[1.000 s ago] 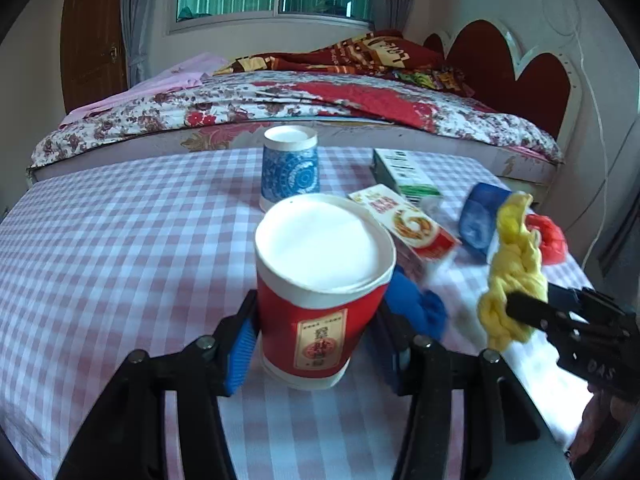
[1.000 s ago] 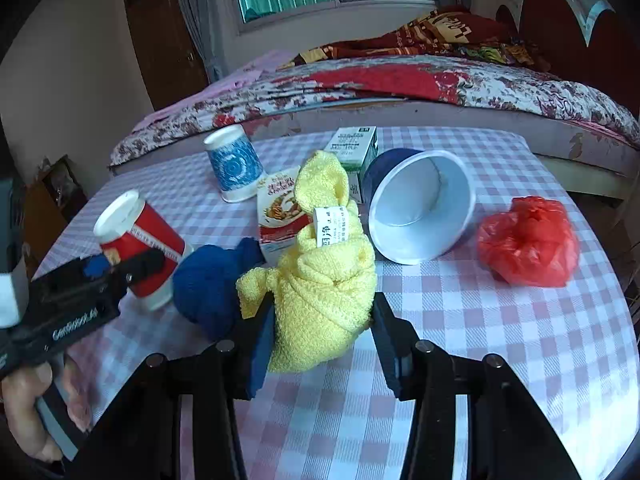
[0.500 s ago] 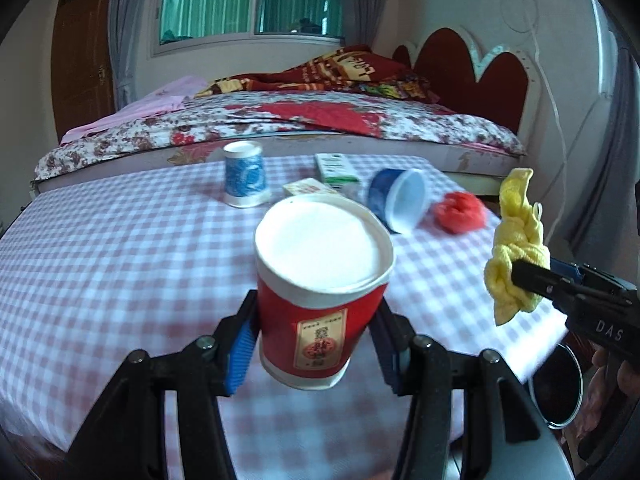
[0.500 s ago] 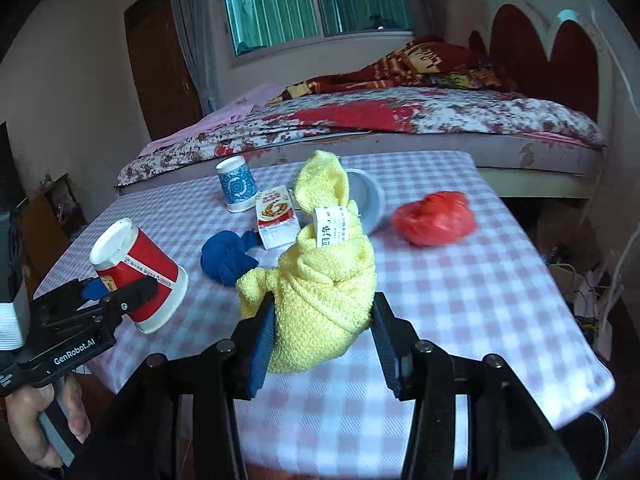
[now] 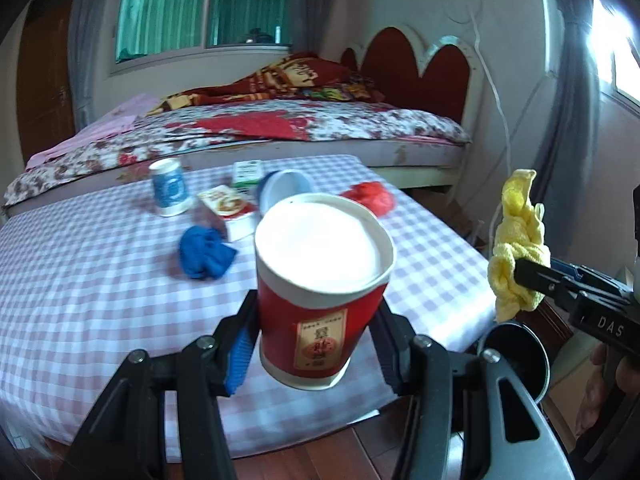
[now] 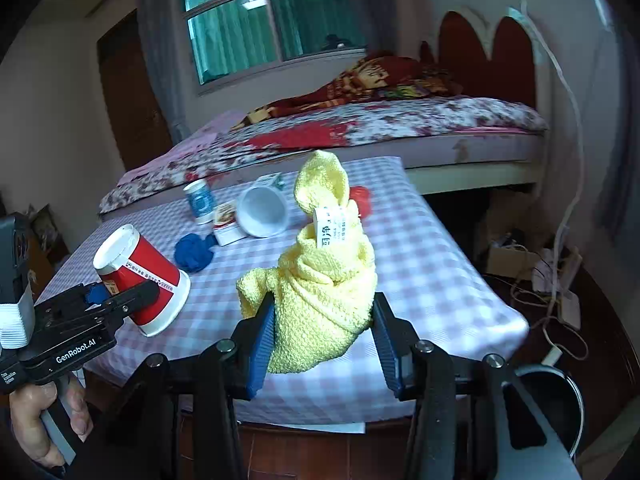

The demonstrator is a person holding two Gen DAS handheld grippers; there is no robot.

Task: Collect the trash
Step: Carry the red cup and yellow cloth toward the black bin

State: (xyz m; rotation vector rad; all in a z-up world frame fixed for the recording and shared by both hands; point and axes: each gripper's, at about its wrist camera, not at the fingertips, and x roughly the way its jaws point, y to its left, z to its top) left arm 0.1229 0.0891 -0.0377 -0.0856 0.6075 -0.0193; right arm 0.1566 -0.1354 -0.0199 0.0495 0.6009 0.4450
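My left gripper [image 5: 316,344] is shut on a red paper cup [image 5: 320,296] and holds it in the air past the table's near edge; the cup also shows in the right wrist view [image 6: 140,276]. My right gripper [image 6: 324,332] is shut on a yellow cloth [image 6: 324,280], held off the table's front right corner; it also shows in the left wrist view [image 5: 516,248]. A dark round bin [image 5: 514,354] stands on the floor below the cloth, also in the right wrist view [image 6: 556,396].
On the checked table [image 5: 80,300] lie a blue cloth [image 5: 204,252], a blue-white cup [image 5: 168,192], a small food box [image 5: 228,210], a green-white carton [image 5: 246,172], a tipped blue bowl [image 5: 284,188] and a red bag [image 5: 370,198]. A bed stands behind. Cables lie on the floor at right [image 6: 556,272].
Both grippers have pulled back and risen away from the table with their loads. The table items look farther off, and the floor bin has come into view.
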